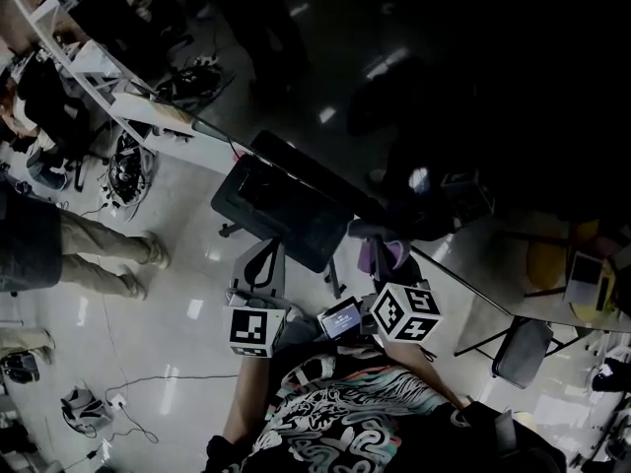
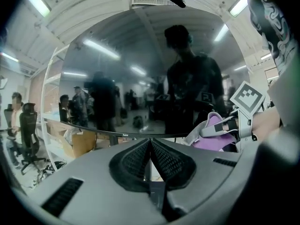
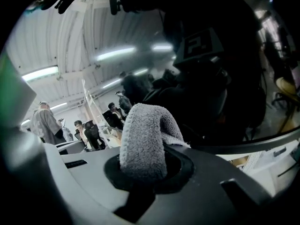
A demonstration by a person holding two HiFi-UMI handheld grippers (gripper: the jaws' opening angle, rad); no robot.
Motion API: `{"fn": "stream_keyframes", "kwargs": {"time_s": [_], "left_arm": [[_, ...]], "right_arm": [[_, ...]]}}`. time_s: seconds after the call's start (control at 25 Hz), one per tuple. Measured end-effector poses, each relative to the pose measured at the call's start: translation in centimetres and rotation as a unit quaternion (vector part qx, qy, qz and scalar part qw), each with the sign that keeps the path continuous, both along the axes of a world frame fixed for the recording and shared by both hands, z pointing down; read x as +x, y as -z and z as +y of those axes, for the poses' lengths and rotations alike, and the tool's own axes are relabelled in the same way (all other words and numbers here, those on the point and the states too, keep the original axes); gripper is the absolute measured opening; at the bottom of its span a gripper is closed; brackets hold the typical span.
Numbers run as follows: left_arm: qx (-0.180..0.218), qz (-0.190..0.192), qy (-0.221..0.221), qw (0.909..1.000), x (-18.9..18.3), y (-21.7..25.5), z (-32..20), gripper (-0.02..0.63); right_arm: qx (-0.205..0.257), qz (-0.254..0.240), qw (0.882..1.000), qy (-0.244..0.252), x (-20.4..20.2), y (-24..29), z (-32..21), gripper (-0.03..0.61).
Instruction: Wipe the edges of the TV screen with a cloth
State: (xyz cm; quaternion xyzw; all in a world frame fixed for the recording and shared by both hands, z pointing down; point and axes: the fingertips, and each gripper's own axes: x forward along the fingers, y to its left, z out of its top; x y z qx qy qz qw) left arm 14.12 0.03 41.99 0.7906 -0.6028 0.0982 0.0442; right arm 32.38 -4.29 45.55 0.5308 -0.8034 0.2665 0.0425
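The TV screen [image 1: 463,87] is a large dark reflective panel filling the upper right of the head view. Its bottom bezel [image 2: 126,135] runs across the left gripper view. My right gripper [image 3: 145,161] is shut on a folded lilac-grey cloth [image 3: 143,139], held close in front of the screen's lower edge [image 3: 267,142]. The same cloth [image 1: 380,254] shows purple beyond the right marker cube [image 1: 406,311] and also appears as the cloth [image 2: 220,132] in the left gripper view. My left gripper [image 2: 150,146] is shut with nothing in it, below the screen and left of the right one.
A black chair seat [image 1: 286,210] stands just ahead of my left gripper [image 1: 261,269]. A person's legs [image 1: 99,254] are at the left, with cables [image 1: 128,170] under a white desk [image 1: 108,87]. A folding chair [image 1: 523,348] stands at lower right.
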Motion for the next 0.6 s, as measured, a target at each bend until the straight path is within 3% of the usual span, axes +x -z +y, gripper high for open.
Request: {"fn": "stream_keyframes", "kwargs": {"time_s": [0.16, 0.36, 0.6], "left_arm": [[-0.003, -0.001, 0.023, 0.9997, -0.3, -0.2, 0.9, 0.018], [0.032, 0.026, 0.043, 0.9982, -1.9, 1.0, 0.5, 0.018], [0.005, 0.008, 0.020, 0.9997, -3.5, -0.1, -0.2, 0.018]], "right_arm": [[-0.008, -0.008, 1.000, 0.008, -0.1, -0.7, -0.1, 0.061], [-0.013, -0.012, 1.000, 0.006, -1.0, -0.5, -0.4, 0.061], [-0.014, -0.009, 1.000, -0.001, -2.3, -0.2, -0.9, 0.061]]}}
